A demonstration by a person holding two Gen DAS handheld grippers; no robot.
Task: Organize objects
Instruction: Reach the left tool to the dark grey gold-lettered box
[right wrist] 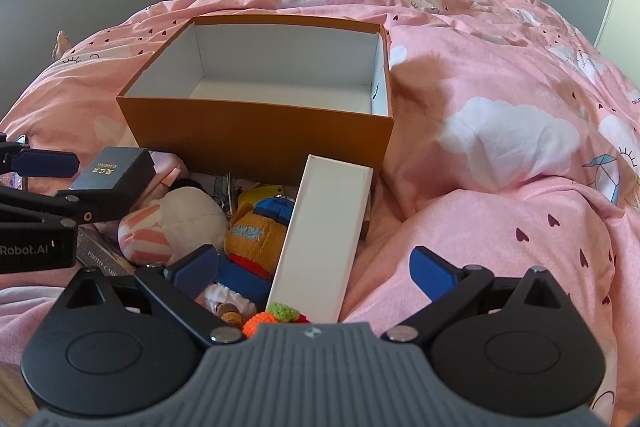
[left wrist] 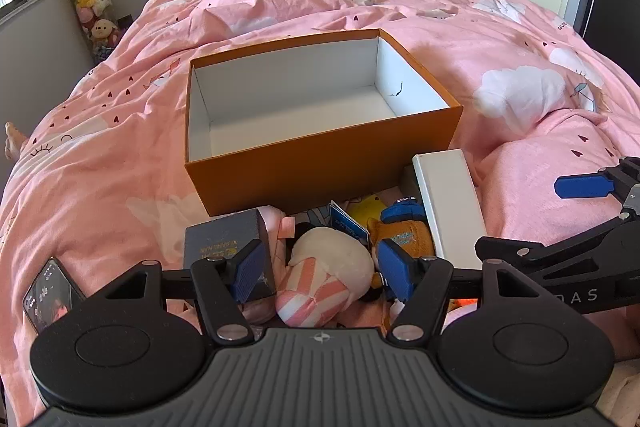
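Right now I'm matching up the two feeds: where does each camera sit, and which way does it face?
Left wrist: on the left gripper, angled down at the open orange cardboard box on the pink quilt; its own blue-padded fingers show, plus the right gripper at the right edge.
Right wrist: on the right gripper, facing the same box from further right; its own open fingers show, the left gripper at left.
Shared: box, long white box, striped pink-and-white plush.
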